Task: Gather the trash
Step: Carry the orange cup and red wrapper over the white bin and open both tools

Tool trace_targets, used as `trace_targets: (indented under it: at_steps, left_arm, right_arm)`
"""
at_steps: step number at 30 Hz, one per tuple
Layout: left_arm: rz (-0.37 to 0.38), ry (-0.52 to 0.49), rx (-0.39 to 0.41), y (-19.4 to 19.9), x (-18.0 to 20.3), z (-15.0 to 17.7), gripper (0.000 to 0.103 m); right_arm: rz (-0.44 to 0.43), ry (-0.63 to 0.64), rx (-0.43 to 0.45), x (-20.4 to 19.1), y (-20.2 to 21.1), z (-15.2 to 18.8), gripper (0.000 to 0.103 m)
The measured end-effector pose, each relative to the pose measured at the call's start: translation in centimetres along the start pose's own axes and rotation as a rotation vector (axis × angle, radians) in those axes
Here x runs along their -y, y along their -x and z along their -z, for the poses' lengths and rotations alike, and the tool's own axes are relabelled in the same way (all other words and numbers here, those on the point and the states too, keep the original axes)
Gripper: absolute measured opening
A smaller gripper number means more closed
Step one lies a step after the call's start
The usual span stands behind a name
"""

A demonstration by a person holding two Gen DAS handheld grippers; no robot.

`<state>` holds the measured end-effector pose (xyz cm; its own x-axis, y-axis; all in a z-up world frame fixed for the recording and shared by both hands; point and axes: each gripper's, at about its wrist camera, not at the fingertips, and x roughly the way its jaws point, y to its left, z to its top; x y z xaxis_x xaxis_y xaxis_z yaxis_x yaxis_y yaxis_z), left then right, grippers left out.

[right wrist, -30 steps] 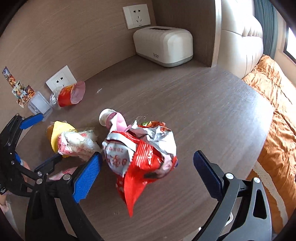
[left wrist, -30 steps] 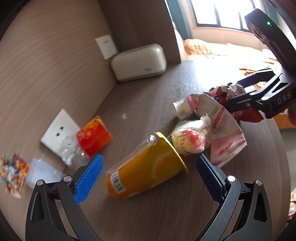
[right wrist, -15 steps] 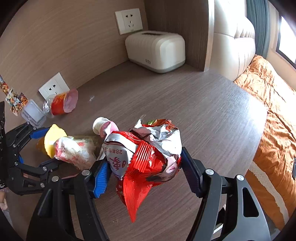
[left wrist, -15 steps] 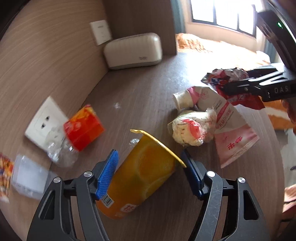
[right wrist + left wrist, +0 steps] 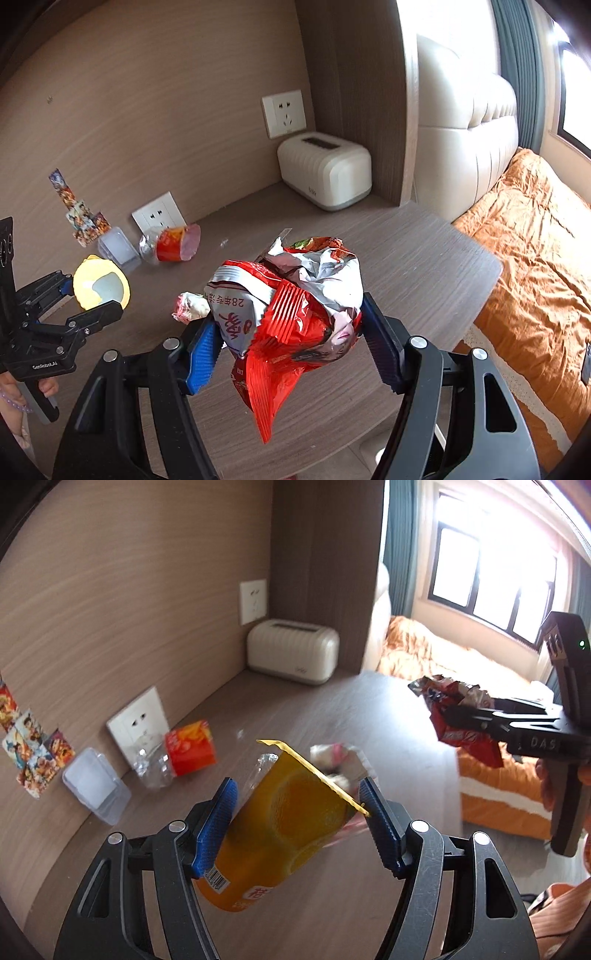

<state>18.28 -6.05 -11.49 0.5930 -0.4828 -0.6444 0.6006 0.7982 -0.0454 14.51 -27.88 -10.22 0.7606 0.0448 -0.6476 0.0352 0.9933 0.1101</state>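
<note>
Both hands loaded and up off the bench (image 5: 424, 258): left gripper (image 5: 297, 805) fingers clamped half-wide on the tilted orange cup (image 5: 284, 827), right gripper (image 5: 288, 339) fingers pinching the crumpled red wrapper (image 5: 291, 302), which could slip free if the foil gives.

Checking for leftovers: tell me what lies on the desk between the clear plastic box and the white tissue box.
In the right wrist view, a crushed bottle with a red label lies near the clear plastic box; onward to the tissue box, bare desk.
</note>
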Motion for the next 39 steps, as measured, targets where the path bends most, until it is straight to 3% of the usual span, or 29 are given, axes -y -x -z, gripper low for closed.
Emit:
trace_targets:
  at_steps: [12, 24, 32, 39]
  left_arm:
    - [0.220, -0.096, 0.020, -1.6, 13.8, -2.3, 0.067]
    - [0.436, -0.274, -0.094, -6.0, 29.2, 0.8, 0.067]
    - [0.560, -0.436, -0.207, -10.3, 37.4, 6.2, 0.067]
    - [0.593, -0.522, -0.303, -16.3, 40.5, 11.3, 0.067]
  right_arm:
    - [0.081, -0.107, 0.040, 8.0, 8.6, 3.7, 0.070]
    - [0.251, -0.280, 0.018, 17.7, 15.5, 11.4, 0.070]
    - [0.292, -0.423, -0.070, 23.0, 14.7, 17.3, 0.070]
    - [0.299, -0.506, -0.138, 26.3, 10.8, 22.4, 0.070]
